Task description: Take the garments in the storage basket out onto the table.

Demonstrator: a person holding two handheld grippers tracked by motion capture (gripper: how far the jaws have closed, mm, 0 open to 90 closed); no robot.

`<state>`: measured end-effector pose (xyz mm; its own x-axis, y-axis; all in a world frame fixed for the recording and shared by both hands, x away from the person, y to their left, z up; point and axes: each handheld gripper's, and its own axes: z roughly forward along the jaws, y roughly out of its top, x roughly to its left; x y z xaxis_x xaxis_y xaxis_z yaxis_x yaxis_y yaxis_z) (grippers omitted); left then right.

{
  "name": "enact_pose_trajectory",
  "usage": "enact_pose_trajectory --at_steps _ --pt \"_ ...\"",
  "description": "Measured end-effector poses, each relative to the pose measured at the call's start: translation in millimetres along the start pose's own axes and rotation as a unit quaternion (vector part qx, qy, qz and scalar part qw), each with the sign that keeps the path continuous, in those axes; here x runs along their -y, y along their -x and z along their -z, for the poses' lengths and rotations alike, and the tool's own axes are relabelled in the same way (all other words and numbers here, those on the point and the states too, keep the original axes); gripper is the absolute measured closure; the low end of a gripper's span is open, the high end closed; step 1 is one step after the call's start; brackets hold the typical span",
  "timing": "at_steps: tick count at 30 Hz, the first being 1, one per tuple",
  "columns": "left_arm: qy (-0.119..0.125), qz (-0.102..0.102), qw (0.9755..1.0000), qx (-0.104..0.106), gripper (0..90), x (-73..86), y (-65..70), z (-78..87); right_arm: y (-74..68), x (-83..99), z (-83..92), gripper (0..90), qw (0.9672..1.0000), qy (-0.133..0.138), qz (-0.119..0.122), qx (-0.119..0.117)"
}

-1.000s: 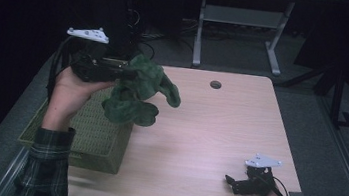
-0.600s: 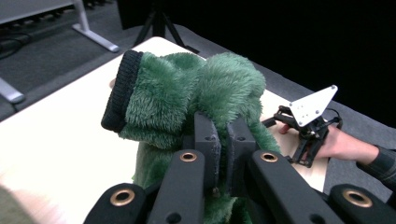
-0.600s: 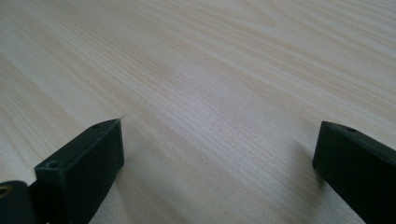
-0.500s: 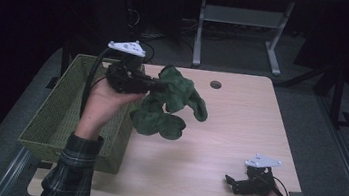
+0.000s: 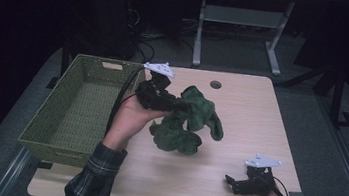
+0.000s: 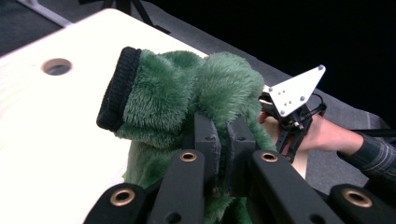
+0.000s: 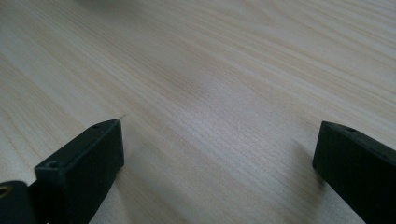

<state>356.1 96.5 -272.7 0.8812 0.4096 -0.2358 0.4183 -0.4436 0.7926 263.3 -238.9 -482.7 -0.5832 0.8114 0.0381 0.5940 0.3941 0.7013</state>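
Note:
A fuzzy green garment (image 5: pixel 187 122) with a black ribbed cuff (image 6: pixel 116 88) hangs over the middle of the wooden table (image 5: pixel 240 116), its lower folds touching the tabletop. My left gripper (image 5: pixel 174 103) is shut on a bunch of its fabric; in the left gripper view (image 6: pixel 223 140) the two jaws pinch the green pile close together. My right gripper (image 5: pixel 232 183) rests low at the table's front right, and in the right gripper view (image 7: pixel 217 154) its jaws stand wide apart over bare wood with nothing between them.
A green woven basket (image 5: pixel 58 124) stands along the table's left edge, next to my left forearm. A round cable hole (image 5: pixel 215 84) sits near the table's far edge. Dark floor and a grey desk frame (image 5: pixel 242 20) lie beyond.
My left gripper carried the green garment from above the basket rightward and down toward the table's middle. The right gripper stayed where it was.

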Motion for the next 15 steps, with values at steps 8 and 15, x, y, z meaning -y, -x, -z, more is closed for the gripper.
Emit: enact_pose_trajectory --at_steps 8,15 --pt "-0.008 0.008 0.9999 0.008 86.0 8.0 9.9 -34.4 0.1 0.0 -0.1 1.5 1.0 0.0 0.001 0.0" --pt "-0.014 0.022 0.9996 0.015 86.0 18.5 12.5 -71.2 0.2 0.0 -0.1 1.5 1.0 0.001 0.002 0.001"
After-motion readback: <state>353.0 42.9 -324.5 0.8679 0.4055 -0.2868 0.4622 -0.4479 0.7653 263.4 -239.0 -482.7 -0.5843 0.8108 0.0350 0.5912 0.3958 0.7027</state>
